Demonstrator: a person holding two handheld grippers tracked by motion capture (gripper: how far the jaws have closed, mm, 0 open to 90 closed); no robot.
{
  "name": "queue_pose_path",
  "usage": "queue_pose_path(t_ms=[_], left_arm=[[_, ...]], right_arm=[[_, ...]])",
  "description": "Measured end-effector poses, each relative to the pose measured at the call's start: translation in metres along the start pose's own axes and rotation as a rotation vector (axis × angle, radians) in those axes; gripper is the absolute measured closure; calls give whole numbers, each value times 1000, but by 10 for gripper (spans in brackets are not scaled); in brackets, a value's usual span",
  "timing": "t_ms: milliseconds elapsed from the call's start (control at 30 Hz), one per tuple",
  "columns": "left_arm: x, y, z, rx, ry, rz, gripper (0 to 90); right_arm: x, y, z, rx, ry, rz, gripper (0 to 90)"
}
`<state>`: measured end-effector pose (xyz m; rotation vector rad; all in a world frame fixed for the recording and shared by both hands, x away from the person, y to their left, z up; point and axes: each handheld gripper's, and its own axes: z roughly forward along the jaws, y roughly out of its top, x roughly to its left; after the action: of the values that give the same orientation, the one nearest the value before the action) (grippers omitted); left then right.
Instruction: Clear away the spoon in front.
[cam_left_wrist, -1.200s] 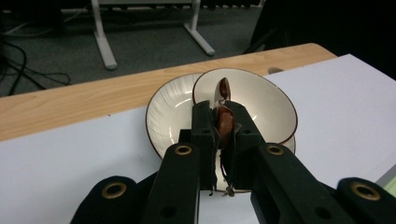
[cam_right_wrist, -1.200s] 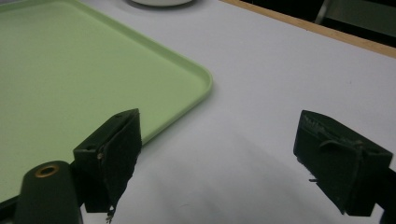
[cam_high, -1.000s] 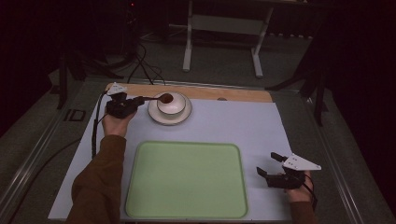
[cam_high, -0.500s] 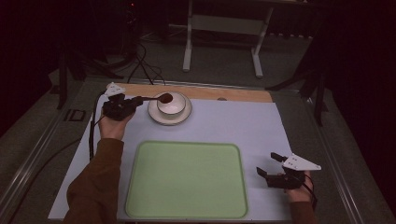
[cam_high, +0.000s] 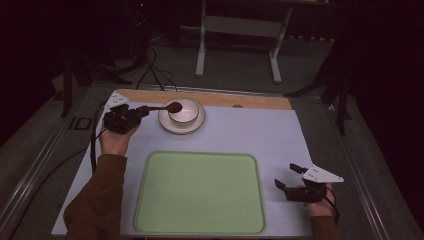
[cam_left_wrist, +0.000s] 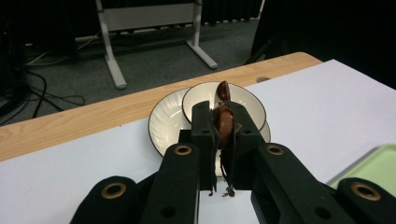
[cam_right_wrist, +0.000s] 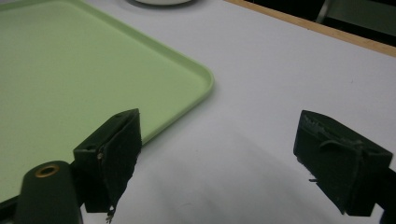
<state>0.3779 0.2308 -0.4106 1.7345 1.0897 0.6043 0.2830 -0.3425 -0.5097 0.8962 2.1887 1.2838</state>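
Brown spoon (cam_left_wrist: 224, 122), gripped, over white bowl (cam_left_wrist: 243, 101)

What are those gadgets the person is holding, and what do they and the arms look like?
Each hand carries a black claw: the left claw and the right claw. Both have two blocky black jaws with small brass-coloured rings on them, and a pale grey three-cornered plate on top. A black cable trails from the left one. The left forearm wears a rust-brown sleeve.

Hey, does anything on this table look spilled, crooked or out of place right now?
Nothing stands out. The bowl sits centred on its saucer, the green tray lies square on the white mat, and the left hand-held gripper holds a brown spoon over the bowl.
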Motion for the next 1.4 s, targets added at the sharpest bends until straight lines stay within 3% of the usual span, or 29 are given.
queue_pose_path(t_ms=[800, 1400], left_arm=[[-11, -21, -33, 15, -9, 26, 835], [-13, -48, -51, 42, 3, 8, 834]], right_arm=[[1, 0, 1, 8, 1, 2, 150], [1, 0, 1, 11, 1, -1, 150]])
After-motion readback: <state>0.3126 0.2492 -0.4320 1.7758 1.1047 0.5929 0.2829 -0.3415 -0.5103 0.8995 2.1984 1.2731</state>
